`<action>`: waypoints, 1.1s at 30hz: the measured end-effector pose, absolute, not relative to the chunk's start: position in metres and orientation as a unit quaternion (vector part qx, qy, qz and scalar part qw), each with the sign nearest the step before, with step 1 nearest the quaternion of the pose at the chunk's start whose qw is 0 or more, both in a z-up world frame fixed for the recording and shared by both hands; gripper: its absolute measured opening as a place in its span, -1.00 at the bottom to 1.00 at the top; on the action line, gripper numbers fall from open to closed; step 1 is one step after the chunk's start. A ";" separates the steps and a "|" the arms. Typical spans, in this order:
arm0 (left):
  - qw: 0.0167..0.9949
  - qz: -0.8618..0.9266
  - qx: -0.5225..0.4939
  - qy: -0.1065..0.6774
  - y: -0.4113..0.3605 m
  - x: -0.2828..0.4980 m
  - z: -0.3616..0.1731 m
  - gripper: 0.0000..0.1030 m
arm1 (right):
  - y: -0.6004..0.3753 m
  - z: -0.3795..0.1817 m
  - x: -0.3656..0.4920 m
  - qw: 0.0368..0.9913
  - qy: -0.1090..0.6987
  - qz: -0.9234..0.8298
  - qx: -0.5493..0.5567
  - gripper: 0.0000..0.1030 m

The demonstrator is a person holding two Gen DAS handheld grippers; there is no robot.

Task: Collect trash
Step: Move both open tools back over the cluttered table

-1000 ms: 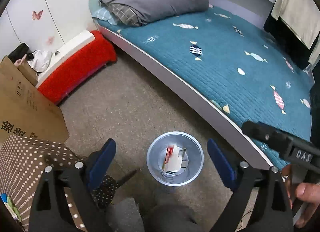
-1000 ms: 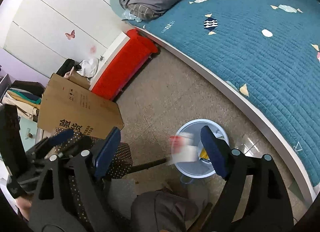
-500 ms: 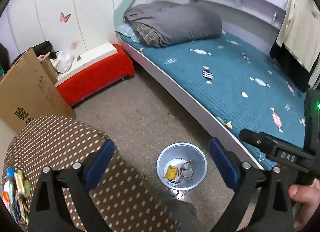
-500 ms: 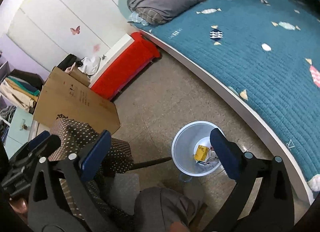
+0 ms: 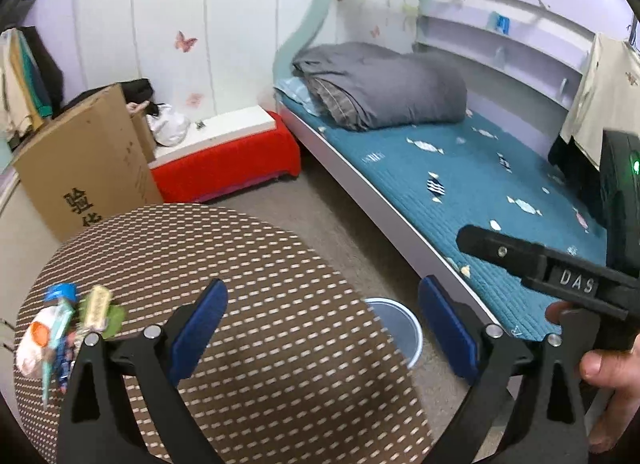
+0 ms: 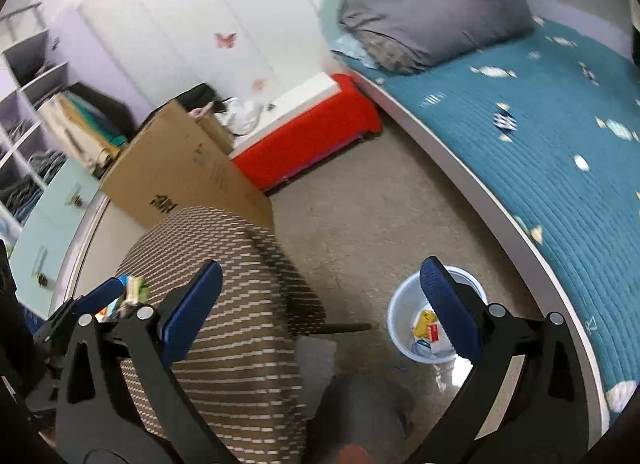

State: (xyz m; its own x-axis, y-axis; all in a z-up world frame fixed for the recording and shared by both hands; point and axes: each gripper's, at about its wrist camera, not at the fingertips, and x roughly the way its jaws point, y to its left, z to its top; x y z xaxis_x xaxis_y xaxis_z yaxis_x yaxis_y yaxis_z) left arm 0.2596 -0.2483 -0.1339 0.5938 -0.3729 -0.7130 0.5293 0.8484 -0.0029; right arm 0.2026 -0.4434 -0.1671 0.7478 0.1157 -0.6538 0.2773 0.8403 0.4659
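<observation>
Both grippers are hanging empty here. The right gripper (image 6: pixel 320 304) has its jaws spread as wide as they go; they've just been opening and nothing sits between them. The left gripper (image 5: pixel 320 320) is released too, blue pads far apart over the dotted worktop (image 5: pixel 256 264).

Some trash has already made it into the bin (image 6: pixel 400 312) on the floor, at the lower right of the right wrist view: a yellow packet and a red-and-white scrap show inside. The bin stands just beside the white bed frame (image 6: pixel 480 184).

What's left is the little pile of wrappers (image 5: pixel 64 328) at the lower left of the left wrist view, near the worktop's edge. It looks like a blue cap, a green-and-cream packet and some white crinkly plastic, all bunched together.

What could go wrong from here, as a guess:
- The wrappers are light and overlapping, so a pinch might catch only one and drag the rest off the edge.
- In the left wrist view the bin is half hidden behind the worktop's rim, so a drop aimed from that side might miss.
- Thin film may slip out of the pads on the way over.
- The two grippers are close together, and the right one shows at the right of the left view, so they could bump.
</observation>
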 end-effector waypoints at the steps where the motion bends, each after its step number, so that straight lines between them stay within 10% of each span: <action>1: 0.890 -0.248 0.104 0.368 -0.239 0.257 -0.131 0.83 | -0.433 -0.161 0.205 0.896 0.350 -0.037 0.270 0.88; 33: 0.930 -0.020 -0.021 0.366 0.050 0.235 -0.143 0.83 | -0.149 -0.116 0.292 0.904 0.373 0.199 0.069 0.88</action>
State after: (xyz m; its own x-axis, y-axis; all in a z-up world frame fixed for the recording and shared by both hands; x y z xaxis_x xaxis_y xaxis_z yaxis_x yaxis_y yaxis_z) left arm 0.2352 0.0497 -0.1431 0.7308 -0.0524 -0.6806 0.0216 0.9983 -0.0537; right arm 0.2923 -0.1487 -0.1165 0.6428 0.4114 -0.6462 -0.3088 0.9111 0.2729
